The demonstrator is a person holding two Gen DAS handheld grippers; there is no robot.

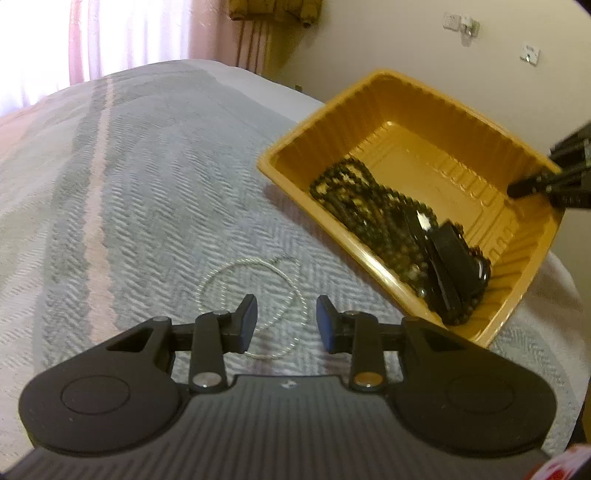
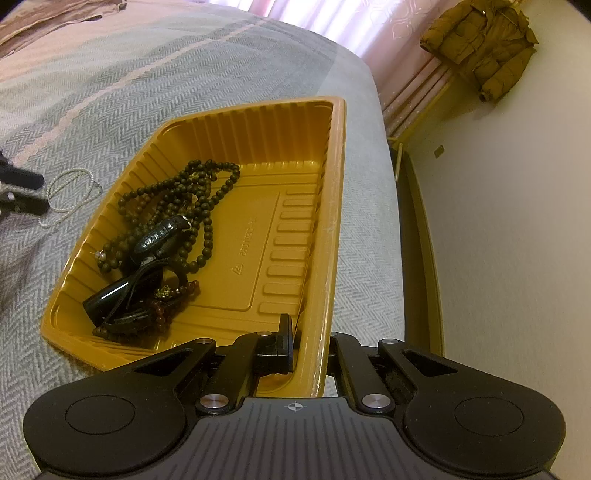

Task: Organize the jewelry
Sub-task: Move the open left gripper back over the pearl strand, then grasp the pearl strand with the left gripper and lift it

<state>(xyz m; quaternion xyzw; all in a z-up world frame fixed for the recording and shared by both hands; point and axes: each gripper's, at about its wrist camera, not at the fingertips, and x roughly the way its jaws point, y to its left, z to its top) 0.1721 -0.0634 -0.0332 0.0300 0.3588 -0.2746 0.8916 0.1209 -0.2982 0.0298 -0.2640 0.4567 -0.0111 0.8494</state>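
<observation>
Bed (image 1: 155, 177) covered in a grey herringbone blanket with a pale pink stripe. Yellow ribbed tray (image 2: 258, 122) sitting near the bed's edge, on the wall side. Inside it, bunched toward one long wall: a tangle of dark beads (image 2: 199, 192), plus a shiny black piece (image 2: 122, 291) lying on top of the pile toward the near corner, hard to tell what exactly. Rest of the tray floor bare, embossed marks showing.

Right gripper (image 2: 312, 343) clamped on the tray's near rim, one finger inside against the wall, the other outside and mostly hidden behind it, so fingers narrow with the plastic pinched between. Same thing from the left view: black fingers (image 1: 524, 186) poking in over the tray's far corner.

Left gripper (image 1: 286, 321) low over the blanket, just beside the tray's long side, fingers wide and holding nothing. Blue pads (image 1: 327, 325) visible on the inner faces. Thin pale chain (image 1: 258, 291) looped on the blanket, right between and just ahead of those fingers, outside the tray. Can't tell if the tips touch it.

Background: pink curtains (image 2: 332, 22), a mustard jacket (image 2: 484, 48) hanging by the cream wall.
</observation>
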